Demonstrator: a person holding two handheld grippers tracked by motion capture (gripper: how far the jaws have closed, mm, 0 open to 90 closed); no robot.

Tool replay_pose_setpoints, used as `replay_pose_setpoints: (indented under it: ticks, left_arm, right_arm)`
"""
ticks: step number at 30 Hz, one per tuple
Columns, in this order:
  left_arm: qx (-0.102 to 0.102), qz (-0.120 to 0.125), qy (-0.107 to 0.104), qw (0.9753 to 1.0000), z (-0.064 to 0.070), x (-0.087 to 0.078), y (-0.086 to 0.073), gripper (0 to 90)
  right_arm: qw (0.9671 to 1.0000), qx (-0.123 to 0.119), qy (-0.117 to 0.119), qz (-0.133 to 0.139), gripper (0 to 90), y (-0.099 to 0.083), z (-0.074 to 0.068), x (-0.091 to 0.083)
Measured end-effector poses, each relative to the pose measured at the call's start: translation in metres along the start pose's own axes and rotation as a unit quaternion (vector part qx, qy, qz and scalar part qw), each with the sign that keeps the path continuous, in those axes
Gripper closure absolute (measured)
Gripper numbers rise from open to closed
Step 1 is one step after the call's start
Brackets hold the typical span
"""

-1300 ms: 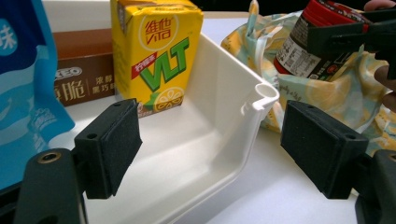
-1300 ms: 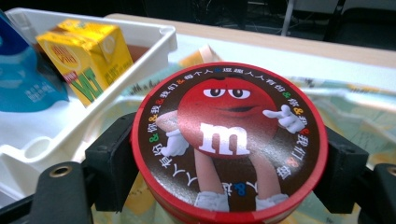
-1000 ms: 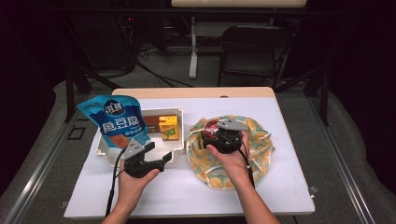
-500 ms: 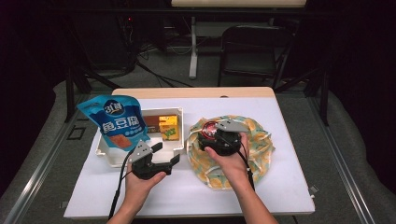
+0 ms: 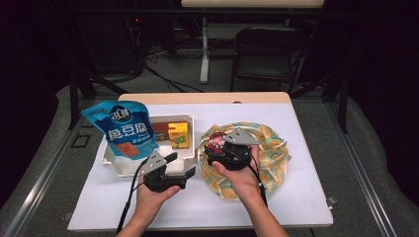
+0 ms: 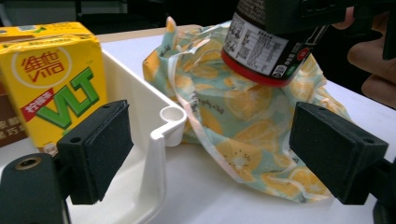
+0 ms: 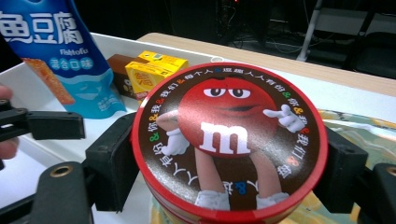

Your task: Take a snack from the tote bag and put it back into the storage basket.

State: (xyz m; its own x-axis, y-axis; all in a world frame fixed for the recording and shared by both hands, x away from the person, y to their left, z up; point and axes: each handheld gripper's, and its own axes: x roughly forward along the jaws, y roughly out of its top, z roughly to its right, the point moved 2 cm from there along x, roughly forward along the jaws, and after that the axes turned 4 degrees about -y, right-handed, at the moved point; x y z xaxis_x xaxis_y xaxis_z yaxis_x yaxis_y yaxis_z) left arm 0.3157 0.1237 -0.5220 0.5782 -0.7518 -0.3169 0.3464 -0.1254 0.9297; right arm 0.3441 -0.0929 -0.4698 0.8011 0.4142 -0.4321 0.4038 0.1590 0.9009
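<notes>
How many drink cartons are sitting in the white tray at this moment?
2: a yellow carton stands toward the right of the white tray, and a brown carton sits beside it on its left. The blue pouch covers the tray's left part, so more may be hidden.

My left gripper (image 5: pixel 179 166) stands with its jaws wide apart over bare white table (image 5: pixel 276 207), with free room below and in front of me. Just ahead, the white tray (image 5: pixel 114 168) blocks the way, its corner post (image 6: pixel 172 122) between my pads, the yellow drink carton (image 6: pixel 51 79) and blue snack pouch (image 5: pixel 127 129) filling it. To the right, the bunched lemon-print cloth (image 5: pixel 269 148) and my right gripper (image 7: pixel 229 154), clamped on the red-lidded can (image 7: pixel 229 135), close that side.
</notes>
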Motion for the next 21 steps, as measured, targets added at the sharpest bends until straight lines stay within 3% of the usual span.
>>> replay_pose_setpoints:
  ticks: [2,3,4,7,8,21]
  left_arm:
    - [0.003,-0.004,-0.012,0.9999,0.001,0.001,0.000,13.2]
    - [0.003,0.000,-0.004,1.0000,0.003,0.002,0.000,13.2]
    - [0.005,-0.008,-0.013,0.9999,0.003,0.002,0.001,13.2]
    - [0.011,-0.001,-0.007,0.9999,0.006,0.005,0.002,13.1]
    - [0.011,-0.003,-0.016,0.9998,0.006,0.005,0.002,13.0]
    - [0.026,-0.008,-0.038,0.9989,0.022,0.019,0.000,10.4]
  right_arm:
    - [1.0000,0.001,0.004,0.000,21.0,-0.001,-0.003,-0.001]
    - [1.0000,0.000,0.003,0.001,21.1,-0.002,-0.004,-0.001]
    - [1.0000,-0.001,0.004,-0.001,21.0,-0.002,-0.005,-0.001]
    - [1.0000,-0.001,0.008,-0.003,21.1,-0.004,-0.007,-0.001]
    - [1.0000,0.001,0.008,-0.001,21.1,-0.004,-0.008,-0.001]
    - [0.9998,-0.002,0.020,0.004,21.1,-0.003,-0.019,-0.016]
